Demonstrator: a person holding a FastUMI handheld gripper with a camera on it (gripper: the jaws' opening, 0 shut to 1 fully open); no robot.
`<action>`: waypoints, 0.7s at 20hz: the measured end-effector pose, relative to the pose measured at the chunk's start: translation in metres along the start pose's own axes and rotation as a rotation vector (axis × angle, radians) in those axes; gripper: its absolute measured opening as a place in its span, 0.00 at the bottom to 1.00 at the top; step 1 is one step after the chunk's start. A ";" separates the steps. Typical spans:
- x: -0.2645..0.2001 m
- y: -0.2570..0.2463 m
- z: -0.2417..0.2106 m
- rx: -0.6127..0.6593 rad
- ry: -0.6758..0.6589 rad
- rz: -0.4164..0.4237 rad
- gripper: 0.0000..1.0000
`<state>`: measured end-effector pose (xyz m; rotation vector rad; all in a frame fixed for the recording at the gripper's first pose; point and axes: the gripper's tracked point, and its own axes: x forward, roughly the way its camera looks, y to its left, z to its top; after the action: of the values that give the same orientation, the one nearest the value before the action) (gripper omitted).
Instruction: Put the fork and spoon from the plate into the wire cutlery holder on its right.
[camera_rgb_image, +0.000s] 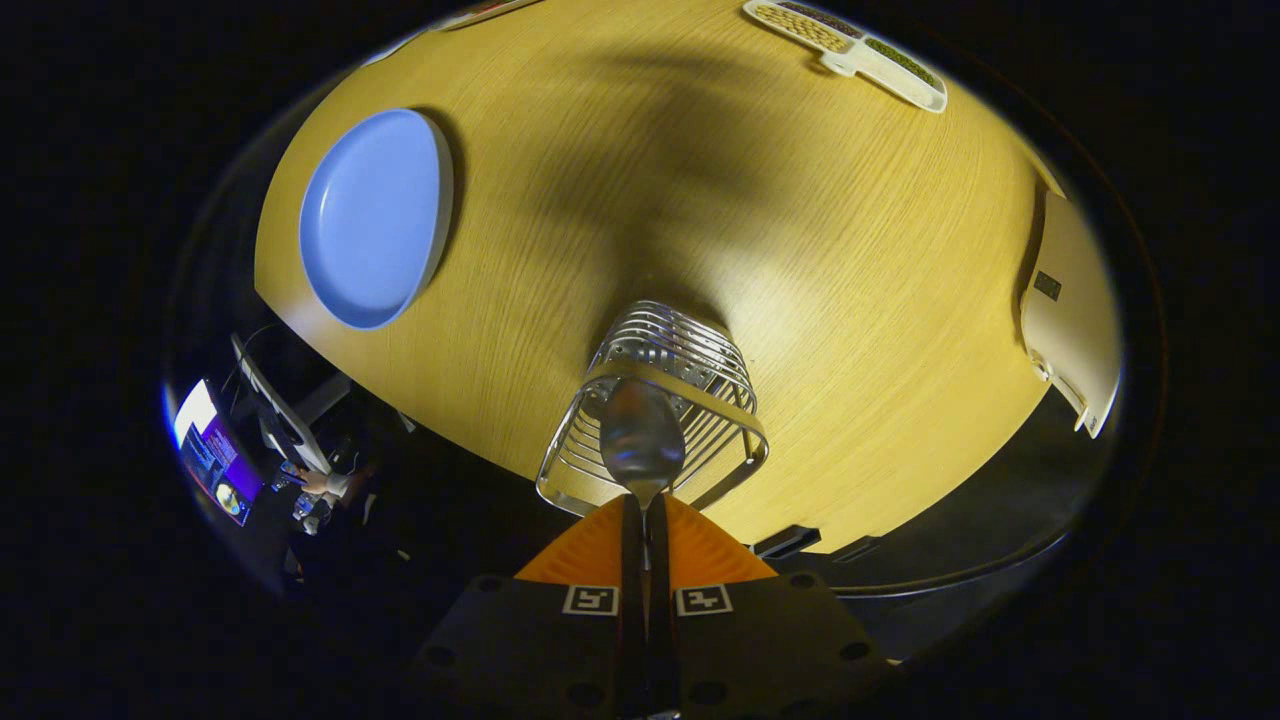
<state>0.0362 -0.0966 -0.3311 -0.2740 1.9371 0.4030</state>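
My gripper (645, 505) is shut on the handle of a metal spoon (640, 440), whose bowl sticks out just ahead of the fingertips. The spoon's bowl hangs over the open top of the wire cutlery holder (655, 400), which stands on the wooden table directly below and ahead of the fingers. Something metallic lies inside the holder, too unclear to name. The blue plate (375, 215) lies to the left, well beyond the fingers, and its surface looks bare.
The round wooden table (800, 250) has a white divided tray (850, 45) with food at its far edge and a pale chair back (1075, 310) at its right. A screen (210, 450) and a person's hand (320, 483) are below the table's left edge.
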 end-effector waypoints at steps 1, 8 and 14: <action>0.001 0.000 0.001 -0.003 -0.003 0.000 0.06; -0.002 0.006 0.006 -0.015 -0.079 0.018 0.22; -0.019 0.012 0.008 0.010 -0.251 0.045 0.64</action>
<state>0.0461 -0.0827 -0.3144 -0.1651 1.7012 0.4361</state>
